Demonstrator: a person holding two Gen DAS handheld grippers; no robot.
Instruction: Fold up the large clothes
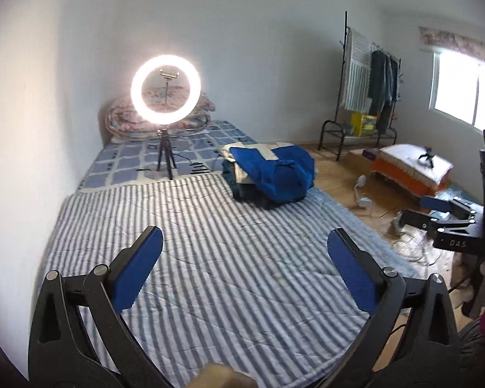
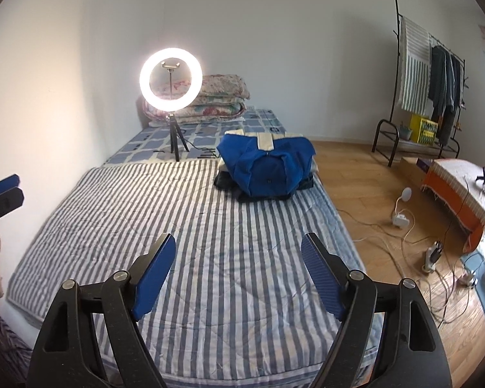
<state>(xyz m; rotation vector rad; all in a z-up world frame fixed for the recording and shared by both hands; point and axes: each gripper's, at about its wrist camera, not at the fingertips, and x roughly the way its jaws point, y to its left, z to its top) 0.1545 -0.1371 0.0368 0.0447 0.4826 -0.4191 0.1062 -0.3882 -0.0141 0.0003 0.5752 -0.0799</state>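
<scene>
Hovering with the left gripper [image 1: 244,242] and right gripper [image 2: 239,249] spread wide, holding nothing.
Ahead of both, the blue garment [image 2: 266,166] looks soft and floppy; pinch an outer edge.

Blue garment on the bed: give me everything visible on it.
The blue garment is bright blue cloth with cream or off-white panels near its far edge and a small dark dot, maybe a snap, on the front. It lies loosely bundled, not flat, on top of a pile of clothes of darker and pale pieces. The pile sits near the bed's right edge, where the striped quilt ends. Neither gripper touches it.
</scene>
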